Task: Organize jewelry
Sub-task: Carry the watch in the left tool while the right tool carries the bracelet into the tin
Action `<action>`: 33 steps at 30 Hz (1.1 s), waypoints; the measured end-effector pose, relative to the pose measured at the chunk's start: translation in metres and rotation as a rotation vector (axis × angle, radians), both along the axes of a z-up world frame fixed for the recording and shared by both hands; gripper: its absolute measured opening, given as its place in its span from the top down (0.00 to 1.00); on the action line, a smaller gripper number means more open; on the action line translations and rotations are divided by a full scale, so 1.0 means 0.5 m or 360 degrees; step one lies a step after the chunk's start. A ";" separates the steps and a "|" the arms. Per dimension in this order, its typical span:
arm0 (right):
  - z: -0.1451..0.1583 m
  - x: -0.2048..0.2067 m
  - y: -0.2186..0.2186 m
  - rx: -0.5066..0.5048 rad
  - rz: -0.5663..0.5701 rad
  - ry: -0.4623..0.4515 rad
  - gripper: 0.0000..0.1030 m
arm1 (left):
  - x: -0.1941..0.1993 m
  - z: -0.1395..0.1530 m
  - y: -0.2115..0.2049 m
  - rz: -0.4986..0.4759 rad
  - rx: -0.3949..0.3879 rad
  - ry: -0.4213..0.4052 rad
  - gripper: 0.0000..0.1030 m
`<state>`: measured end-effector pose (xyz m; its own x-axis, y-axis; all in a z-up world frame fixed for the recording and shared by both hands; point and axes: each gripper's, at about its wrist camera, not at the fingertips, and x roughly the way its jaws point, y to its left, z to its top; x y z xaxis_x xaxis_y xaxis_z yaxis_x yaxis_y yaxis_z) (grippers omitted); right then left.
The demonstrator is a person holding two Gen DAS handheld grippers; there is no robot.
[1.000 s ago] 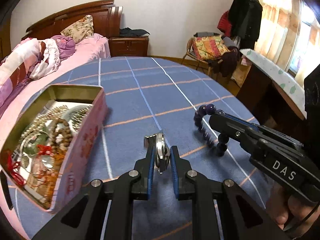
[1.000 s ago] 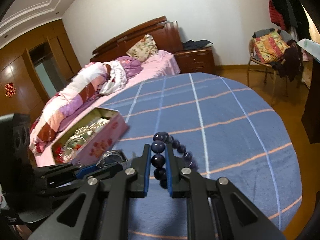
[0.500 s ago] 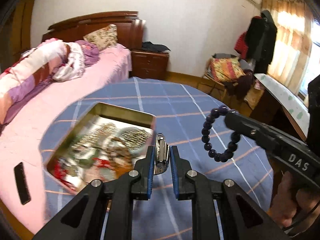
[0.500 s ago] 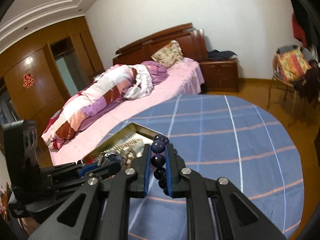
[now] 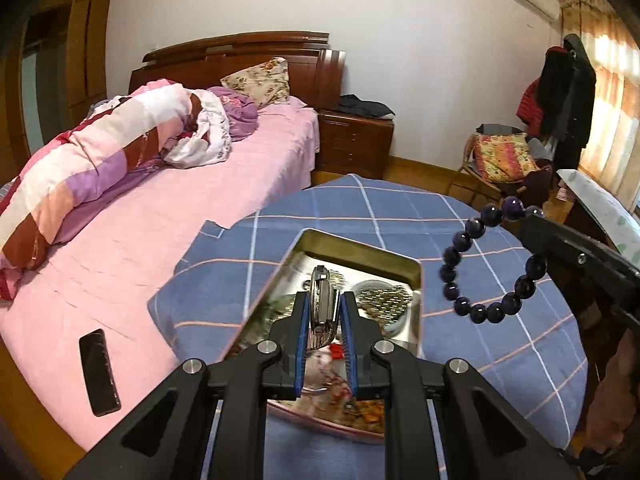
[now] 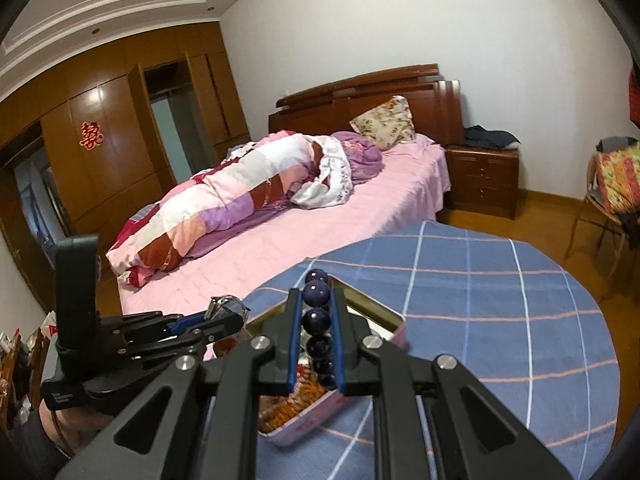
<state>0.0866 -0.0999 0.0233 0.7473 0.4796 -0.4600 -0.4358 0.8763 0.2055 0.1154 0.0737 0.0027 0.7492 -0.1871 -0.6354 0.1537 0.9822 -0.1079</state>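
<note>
Lower centre of the left wrist view: left gripper (image 5: pixel 323 312), jaws pinched on a metal watch (image 5: pixel 320 300) held on edge, its long axis running straight away from the camera. Directly beneath and just beyond the fingertips: open tin (image 5: pixel 416 280), rectangular, already holding beads and other jewelry, standing on the blue checked cloth (image 5: pixel 500 352) with its long axis slanting toward the upper right of the frame. The watch hangs over the tin's middle, so the left hand is judged the nearer to a drop. Right of frame: right gripper (image 6: pixel 316 312), jaws pressed on a dark purple bead bracelet (image 5: pixel 486 264), whose loop dangles in the air beside the tin's right rim, above the cloth, not yet over the opening; a short move toward frame left would likely bring it in. Further off, left: black phone (image 5: pixel 98 372) on the pink bed (image 5: pixel 160 240). Far left of the right wrist view: red paper character on a wardrobe (image 6: pixel 91 135). No brand lettering is legible.
</note>
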 end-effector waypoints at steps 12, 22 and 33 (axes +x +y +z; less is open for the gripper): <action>-0.024 0.047 0.066 -0.0098 0.0051 0.0007 0.84 | 0.036 -0.037 0.021 0.0019 0.0047 0.0063 0.85; -0.060 0.093 0.101 -0.0156 0.0046 0.0062 0.84 | 0.051 -0.048 0.016 -0.0004 0.0062 0.0091 0.85; -0.107 0.131 0.116 -0.0204 0.0038 0.0169 0.84 | 0.070 -0.069 0.017 0.0002 0.0064 0.0131 0.85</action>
